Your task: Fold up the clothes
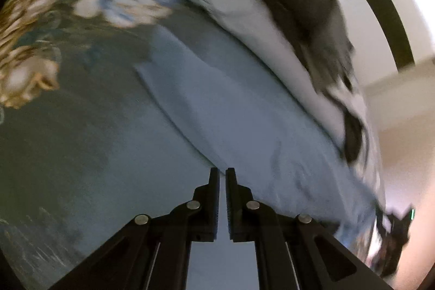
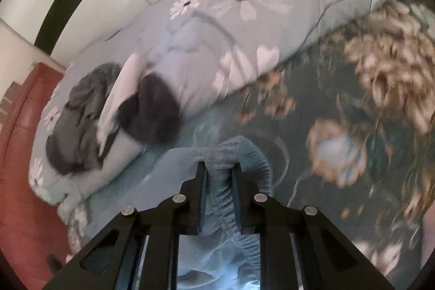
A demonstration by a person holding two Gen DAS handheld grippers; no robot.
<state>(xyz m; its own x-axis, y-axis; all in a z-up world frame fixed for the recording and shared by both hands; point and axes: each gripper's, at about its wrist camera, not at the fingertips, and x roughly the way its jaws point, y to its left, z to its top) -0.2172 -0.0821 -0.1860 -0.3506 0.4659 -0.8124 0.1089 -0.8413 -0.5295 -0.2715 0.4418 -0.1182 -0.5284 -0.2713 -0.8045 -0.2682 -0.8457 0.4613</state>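
**A:** Two grips, and only one looks secure to me. The right gripper (image 2: 219, 167) has its jaws clamped on the gathered, ribbed elastic band of the pale blue garment (image 2: 231, 154), with the bunched band filling the gap between the pads.

**B:** And the left gripper (image 1: 222, 172)?

**A:** Its jaws are drawn almost together, leaving a sliver. An edge of the same pale blue cloth (image 1: 217, 110) runs right up to the tips, so it may be pinching a thin layer, but I cannot make out fabric between the pads.

**B:** Where is the garment lying?

**A:** Spread over the dark green bedspread with tan flowers (image 2: 367, 105), just beside the light grey quilt printed with white flowers (image 2: 244, 26). A crumpled heap of dark grey clothes (image 2: 81, 116) sits on that quilt.

**B:** So what could spoil the fold?

**A:** If the left pinch is shallow, the thin edge could slip out and that side would collapse into a skewed fold. On the right, a thick wad of elastic can roll between the pads, twisting the waistband. The quilt is also close, so a trailing part might drag against it and wrinkle.
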